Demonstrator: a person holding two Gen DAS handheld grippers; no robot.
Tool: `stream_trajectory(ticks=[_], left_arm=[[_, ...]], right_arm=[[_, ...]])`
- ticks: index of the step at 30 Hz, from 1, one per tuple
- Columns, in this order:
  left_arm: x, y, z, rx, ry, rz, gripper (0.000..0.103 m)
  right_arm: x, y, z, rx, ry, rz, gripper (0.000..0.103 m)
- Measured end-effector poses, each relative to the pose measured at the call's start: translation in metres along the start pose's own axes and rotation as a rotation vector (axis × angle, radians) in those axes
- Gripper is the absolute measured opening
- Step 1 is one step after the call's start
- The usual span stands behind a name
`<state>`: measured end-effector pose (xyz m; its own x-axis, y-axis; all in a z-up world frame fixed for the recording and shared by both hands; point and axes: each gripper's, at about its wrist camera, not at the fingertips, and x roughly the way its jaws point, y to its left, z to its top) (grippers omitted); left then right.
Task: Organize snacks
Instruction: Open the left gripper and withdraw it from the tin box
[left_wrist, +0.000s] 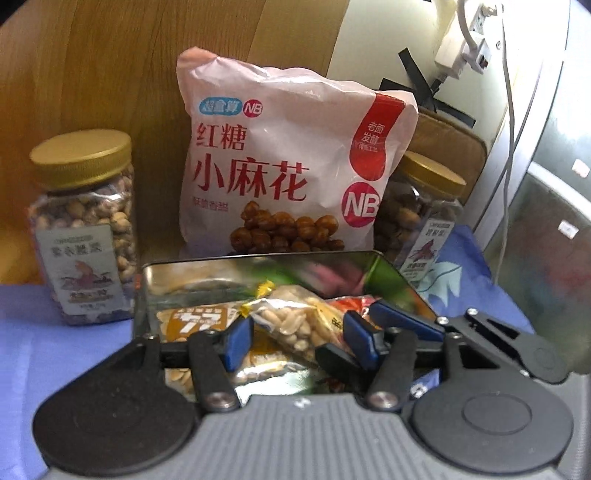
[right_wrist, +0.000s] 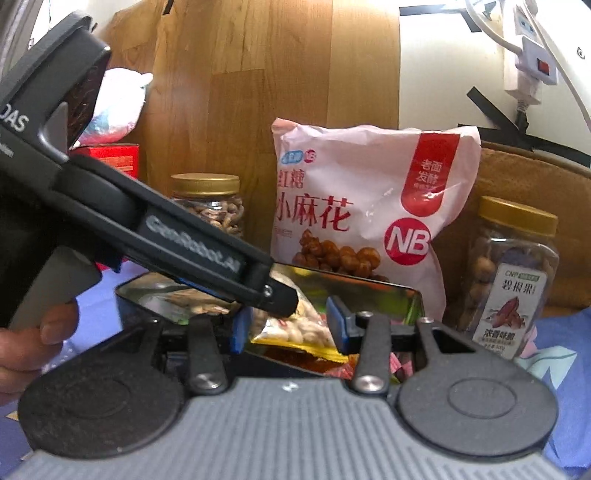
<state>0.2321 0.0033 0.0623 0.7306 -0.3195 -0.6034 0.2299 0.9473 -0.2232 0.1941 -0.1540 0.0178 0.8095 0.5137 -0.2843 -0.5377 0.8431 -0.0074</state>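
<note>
A shiny metal tin (left_wrist: 155, 280) holds several small snack packets; it also shows in the right wrist view (right_wrist: 406, 299). My left gripper (left_wrist: 299, 339) is open over the tin, its blue pads either side of a clear packet of pale nuts (left_wrist: 291, 325). My right gripper (right_wrist: 288, 325) is open over the same tin, with a yellow-edged nut packet (right_wrist: 295, 336) between its pads. The other gripper's fingers (right_wrist: 273, 295) reach in from the left and touch that packet. The right gripper's fingers (left_wrist: 406, 321) show in the left wrist view.
A pink bag of brown-sugar twists (left_wrist: 288, 166) stands behind the tin, also in the right wrist view (right_wrist: 354, 214). Gold-lidded nut jars stand left (left_wrist: 83, 229) and right (left_wrist: 424, 221) of it. A blue cloth (left_wrist: 55, 350) covers the table. A wooden panel (left_wrist: 129, 66) stands behind.
</note>
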Motion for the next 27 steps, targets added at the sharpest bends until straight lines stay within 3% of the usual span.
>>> stream_trajectory(ticks=[10,12,27], left_arm=[[-0.046,-0.019,-0.011,0.046,-0.026,0.072,0.059],[-0.053,-0.022,-0.016,0.045,-0.024,0.083,0.06],[-0.099,-0.033,-0.074,0.047,0.017,0.146,0.063]], right_arm=[[-0.038,0.017,0.004,0.027,-0.015,0.018,0.048],[-0.05,0.018,0.001,0.051,-0.016,0.013,0.054],[-0.128,0.015,-0.022,0.379,-0.008,0.021,0.055]])
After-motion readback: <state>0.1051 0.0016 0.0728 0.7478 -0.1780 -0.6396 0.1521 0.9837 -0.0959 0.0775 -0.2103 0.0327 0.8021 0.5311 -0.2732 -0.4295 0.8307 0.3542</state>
